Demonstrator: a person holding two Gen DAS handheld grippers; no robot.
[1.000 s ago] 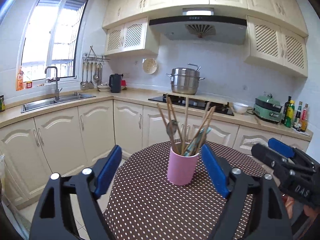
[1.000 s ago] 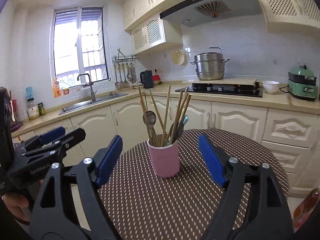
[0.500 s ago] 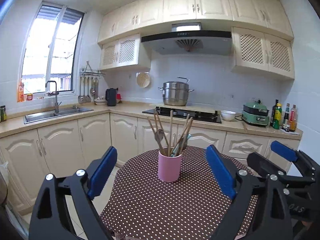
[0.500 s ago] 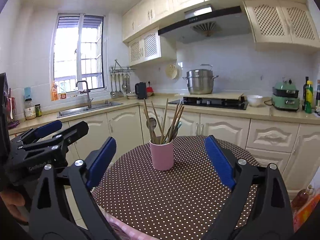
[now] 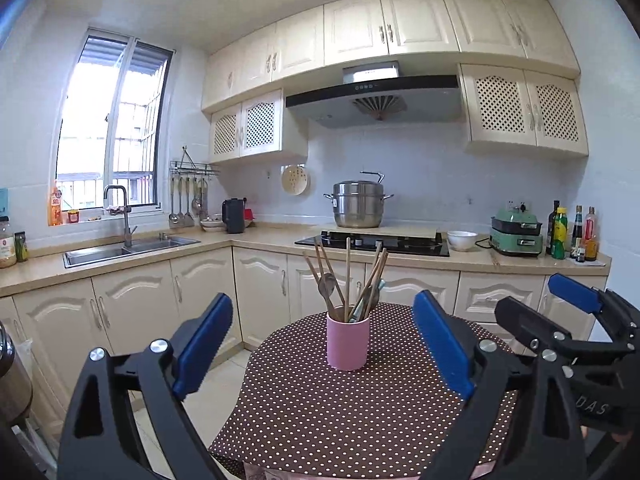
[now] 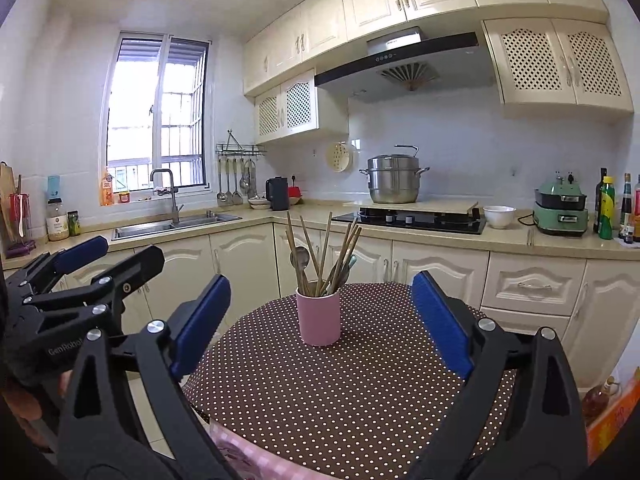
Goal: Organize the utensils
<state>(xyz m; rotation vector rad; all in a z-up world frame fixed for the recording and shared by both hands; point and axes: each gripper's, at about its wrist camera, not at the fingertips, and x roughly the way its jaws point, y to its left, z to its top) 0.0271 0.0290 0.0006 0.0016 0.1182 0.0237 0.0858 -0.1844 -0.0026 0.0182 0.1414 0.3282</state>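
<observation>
Left hand-held gripper point(image 5: 320, 344) spread wide, nothing between its blue pads; right hand-held gripper point(image 6: 320, 320) likewise wide and empty. Both hover above the near part of the round counter point(image 5: 360, 420) with dotted brown cloth, well apart from the pink cup point(image 5: 348, 342). Cup stands upright toward the far middle of the counter, holding wooden chopsticks point(image 5: 347, 268) fanned outward, a metal spoon point(image 5: 326, 284) bowl-up, and a greenish-handled piece I cannot identify. No loose utensils visible on the cloth, so judged: task near its end or between steps. Risks: cup is narrow and top-heavy with long sticks leaning all ways; a pad brushing a stick tip on approach would likely lever the cup over and scatter the contents. Closing on one stick may drag neighbours, since they cross inside the cup. Cloth may slide or bunch if the cup is pushed sideways. The grippers sit side by side and could clash if both reach in together. Room: bare cloth all round the cup; counter rim curves away on the left to open floor point(image 5: 216, 392), cabinets point(image 5: 192, 300) beyond; far rim just behind the cup, so overshoot forward is the tighter direction.
</observation>
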